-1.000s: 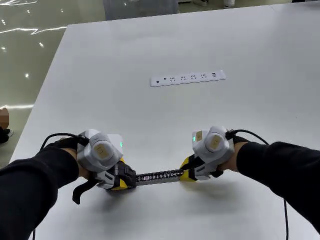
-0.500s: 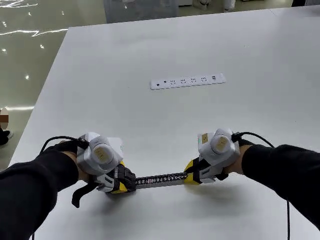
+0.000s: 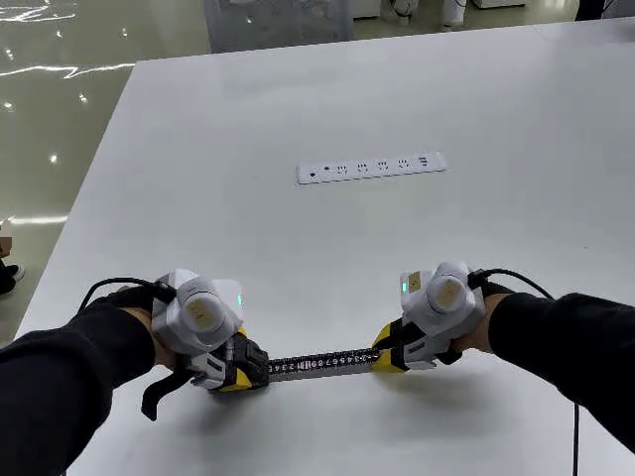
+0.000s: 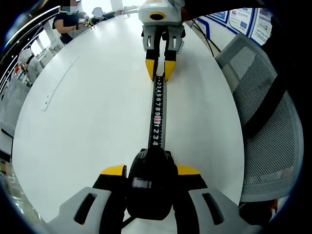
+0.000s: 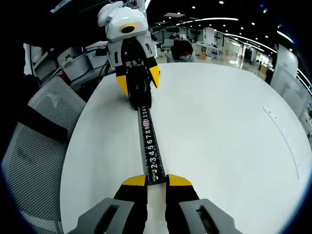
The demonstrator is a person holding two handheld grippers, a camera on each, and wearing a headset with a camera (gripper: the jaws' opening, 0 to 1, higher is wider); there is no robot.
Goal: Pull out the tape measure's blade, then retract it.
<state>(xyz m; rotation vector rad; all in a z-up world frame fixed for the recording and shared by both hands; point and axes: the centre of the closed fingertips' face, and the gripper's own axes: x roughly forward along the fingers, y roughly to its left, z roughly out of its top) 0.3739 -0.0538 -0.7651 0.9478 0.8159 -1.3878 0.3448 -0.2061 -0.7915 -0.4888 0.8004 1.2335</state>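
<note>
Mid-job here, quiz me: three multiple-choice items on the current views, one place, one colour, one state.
1. Where is the power strip? A. on the table beyond the blade B. between the claws C. on a chair
2. Blade face colour? A. yellow B. black, white numerals C. plain white
3. Blade state? A. fully retracted B. drawn out between left claw and right claw C. snapped off
1 A: it lies farther up the table in the head view. 2 B: both gripper views show it. 3 B: left claw holds the case, right claw the blade.
</note>
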